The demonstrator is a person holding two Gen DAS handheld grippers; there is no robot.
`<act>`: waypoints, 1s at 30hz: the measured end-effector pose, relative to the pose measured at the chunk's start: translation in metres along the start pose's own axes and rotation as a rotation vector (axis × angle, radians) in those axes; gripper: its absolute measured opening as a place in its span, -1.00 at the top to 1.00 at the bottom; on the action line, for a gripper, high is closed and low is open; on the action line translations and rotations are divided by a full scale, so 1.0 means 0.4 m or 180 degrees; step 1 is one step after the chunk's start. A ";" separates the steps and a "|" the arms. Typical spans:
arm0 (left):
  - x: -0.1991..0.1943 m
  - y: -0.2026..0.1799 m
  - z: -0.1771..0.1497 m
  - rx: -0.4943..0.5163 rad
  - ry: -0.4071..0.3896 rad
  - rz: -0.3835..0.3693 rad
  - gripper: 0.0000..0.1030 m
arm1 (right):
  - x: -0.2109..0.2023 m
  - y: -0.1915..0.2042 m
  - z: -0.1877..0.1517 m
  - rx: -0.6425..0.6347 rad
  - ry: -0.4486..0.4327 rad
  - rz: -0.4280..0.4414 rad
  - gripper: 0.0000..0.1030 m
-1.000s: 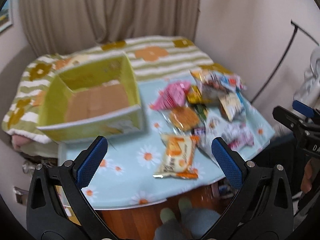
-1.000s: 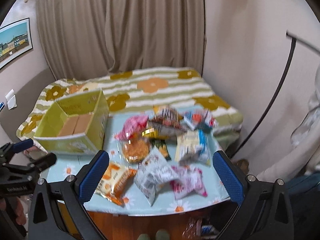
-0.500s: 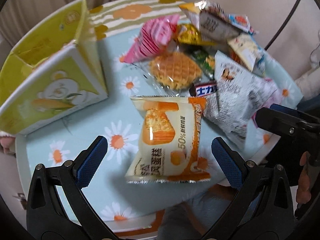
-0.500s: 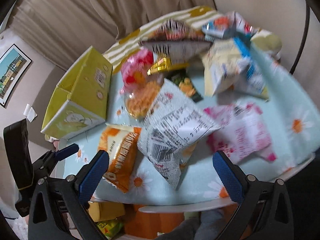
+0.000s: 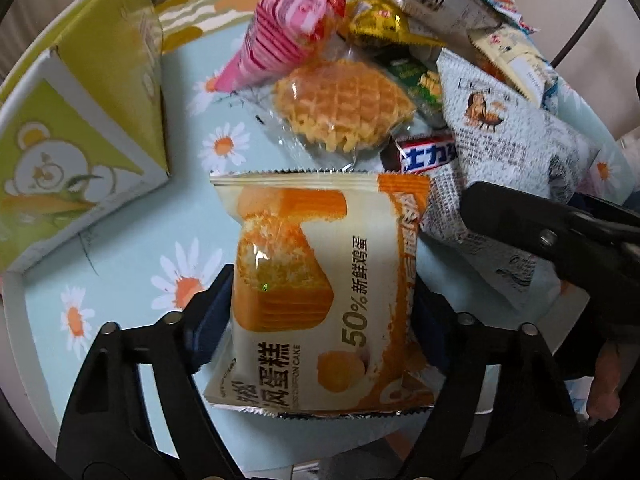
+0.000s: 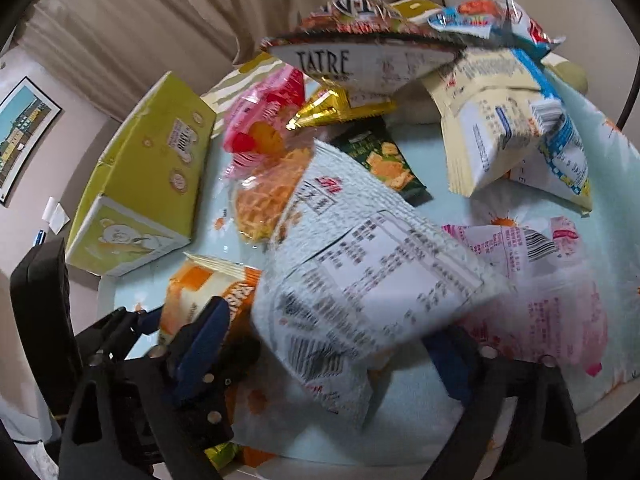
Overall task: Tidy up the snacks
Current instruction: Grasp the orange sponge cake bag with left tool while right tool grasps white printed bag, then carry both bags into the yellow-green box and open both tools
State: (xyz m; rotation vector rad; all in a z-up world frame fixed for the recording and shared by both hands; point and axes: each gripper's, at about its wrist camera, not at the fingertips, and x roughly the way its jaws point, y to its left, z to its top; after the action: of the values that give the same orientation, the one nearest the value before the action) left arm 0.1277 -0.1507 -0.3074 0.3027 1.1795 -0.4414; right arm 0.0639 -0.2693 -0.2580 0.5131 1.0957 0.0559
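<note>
Left claw [image 5: 324, 312]: I see its jaws have just been closing; both pads sit against the sides of one orange chiffon cake packet [image 5: 320, 280] on the bench [image 5: 120, 280].
Right claw [image 6: 332, 344]: just been closing too, jaws astride one white printed snack bag [image 6: 360, 272]; grip I cannot tell.
Box: one yellow carton [image 5: 100, 92], left of the cake packet.

Cake packet [image 5: 320, 280] between left gripper [image 5: 324, 320] pads; box [image 5: 80, 128] ahead-left, waffle [image 5: 340, 108] ahead. White bag [image 6: 360, 280] between right gripper [image 6: 332, 344] pads, overlapping waffle; pile beyond.
</note>
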 end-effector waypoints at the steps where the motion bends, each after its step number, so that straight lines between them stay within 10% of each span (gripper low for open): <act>1: 0.000 0.000 0.000 0.0006 -0.0009 0.0009 -0.43 | 0.003 -0.002 0.000 0.0003 0.0012 0.0006 -0.54; 18: -0.057 0.042 -0.030 -0.0204 -0.0049 0.0091 -0.24 | -0.011 0.046 0.007 -0.0113 -0.0034 -0.0037 -0.14; 30: -0.322 0.098 0.030 -0.0552 -0.0602 0.0386 -0.24 | -0.200 0.126 0.139 -0.0668 -0.0336 0.0093 -0.13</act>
State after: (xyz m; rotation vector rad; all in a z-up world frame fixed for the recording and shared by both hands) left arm 0.1163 -0.0996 -0.1827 0.1769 1.0010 -0.2536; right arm 0.0846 -0.2686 -0.1503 0.3397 0.9663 0.1657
